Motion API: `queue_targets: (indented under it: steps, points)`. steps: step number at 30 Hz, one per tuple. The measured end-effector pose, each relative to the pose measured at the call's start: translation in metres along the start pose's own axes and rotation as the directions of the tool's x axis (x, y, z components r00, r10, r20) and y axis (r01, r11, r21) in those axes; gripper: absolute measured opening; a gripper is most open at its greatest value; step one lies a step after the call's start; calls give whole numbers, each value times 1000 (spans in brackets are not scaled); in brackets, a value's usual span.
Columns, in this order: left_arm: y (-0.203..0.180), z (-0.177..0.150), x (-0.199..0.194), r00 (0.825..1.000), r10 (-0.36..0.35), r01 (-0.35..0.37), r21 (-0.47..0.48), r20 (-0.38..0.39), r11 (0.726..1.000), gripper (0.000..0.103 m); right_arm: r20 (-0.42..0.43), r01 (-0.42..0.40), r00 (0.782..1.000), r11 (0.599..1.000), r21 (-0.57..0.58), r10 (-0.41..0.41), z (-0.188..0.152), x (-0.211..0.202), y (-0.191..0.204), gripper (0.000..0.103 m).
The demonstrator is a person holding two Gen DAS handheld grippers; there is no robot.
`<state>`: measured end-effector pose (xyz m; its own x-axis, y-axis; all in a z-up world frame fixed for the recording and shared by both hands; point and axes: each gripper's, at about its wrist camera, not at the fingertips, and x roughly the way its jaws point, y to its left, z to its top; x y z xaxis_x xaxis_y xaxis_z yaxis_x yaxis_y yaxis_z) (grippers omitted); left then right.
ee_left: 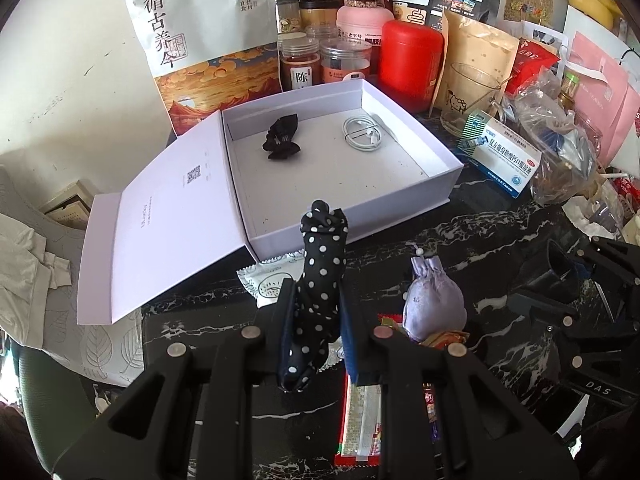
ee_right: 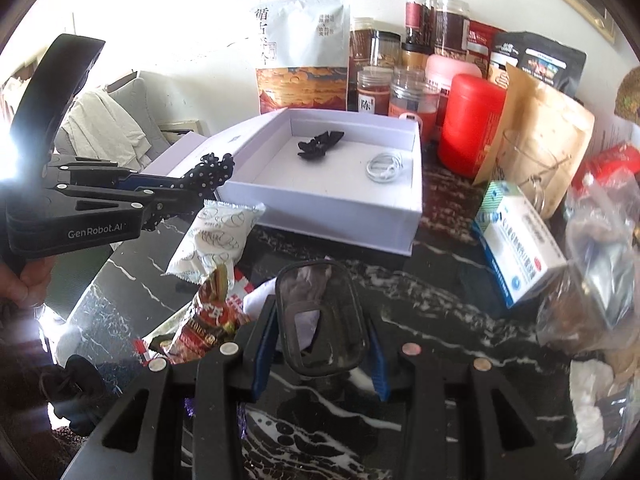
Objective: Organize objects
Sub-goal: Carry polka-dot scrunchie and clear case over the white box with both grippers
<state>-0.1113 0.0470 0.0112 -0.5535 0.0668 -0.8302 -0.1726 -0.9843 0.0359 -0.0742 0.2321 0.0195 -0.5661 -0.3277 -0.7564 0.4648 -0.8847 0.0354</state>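
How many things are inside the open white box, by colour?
Black fabric hair bow: 1
White coiled cable: 1
Total in the white cardboard box: 2

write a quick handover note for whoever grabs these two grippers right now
Left gripper: shut on the polka-dot cloth, held above the table.
Right gripper: shut on the clear case, also lifted.
White box: open, lid folded to the left; the black bow and white cable are already inside.
Left to do: put the cloth and case in the box, then probably the lilac pouch, white sachet and snack packets in front of it.
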Motion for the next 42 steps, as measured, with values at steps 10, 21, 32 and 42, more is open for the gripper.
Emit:
queue_targets:
  steps: [10, 21, 32, 42]
  points:
    - [-2, 33, -5, 999, 15, -17, 37, 40, 999, 19, 40, -1, 999, 998, -65, 3, 38, -1, 0, 40]
    - [-3, 78, 17, 998, -1, -3, 63, 56, 998, 19, 80, 17, 997, 997, -79, -11, 82, 13, -17, 40]
    - [9, 129, 44, 996, -3, -3, 74, 85, 997, 19, 118, 36, 993, 996, -80, -26, 127, 36, -39, 40]
    - [29, 164, 69, 993, 15, -22, 58, 114, 998, 19, 144, 24, 989, 996, -82, -12, 164, 63, -53, 40]
